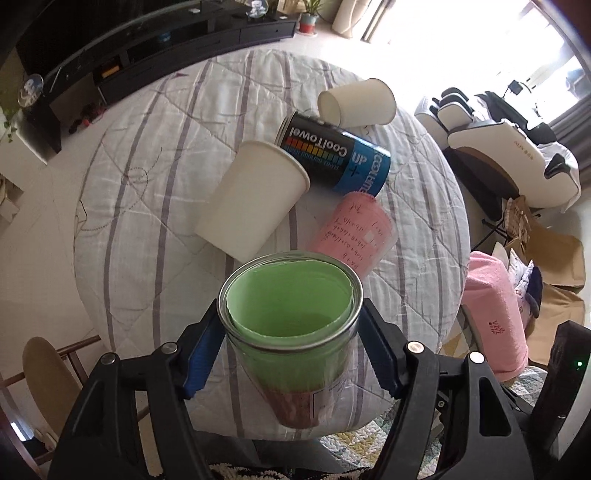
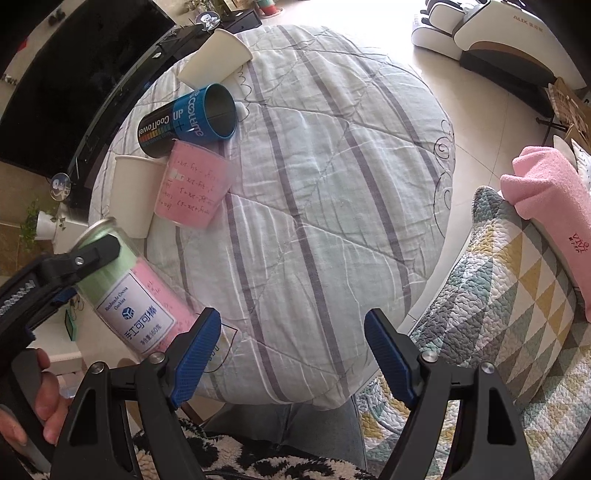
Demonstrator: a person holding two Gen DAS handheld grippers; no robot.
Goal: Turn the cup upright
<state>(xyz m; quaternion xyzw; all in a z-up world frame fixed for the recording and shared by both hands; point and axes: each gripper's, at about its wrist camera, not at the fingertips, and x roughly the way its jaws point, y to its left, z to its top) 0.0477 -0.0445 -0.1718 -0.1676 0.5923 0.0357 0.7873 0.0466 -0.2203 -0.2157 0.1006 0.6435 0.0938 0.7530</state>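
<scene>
we note a bright window (image 1: 480, 33), pale tile floor (image 2: 480, 122), dark tv cabinet (image 1: 177, 48), white massage chair (image 1: 509, 155).

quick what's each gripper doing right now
Left gripper: closed on the clear jar with the green paper lining, held tilted above the table.
Right gripper: open, holding nothing.

Both wrist views look steeply down, close over the same striped table (image 1: 155, 177), sharing its toppled cups (image 2: 192, 184).

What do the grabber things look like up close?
Both grippers, left and right, have black plastic frames with triangular cut-outs and silver round bolts. Their fingers wear bumpy blue pads. A bare hand shows too.
</scene>
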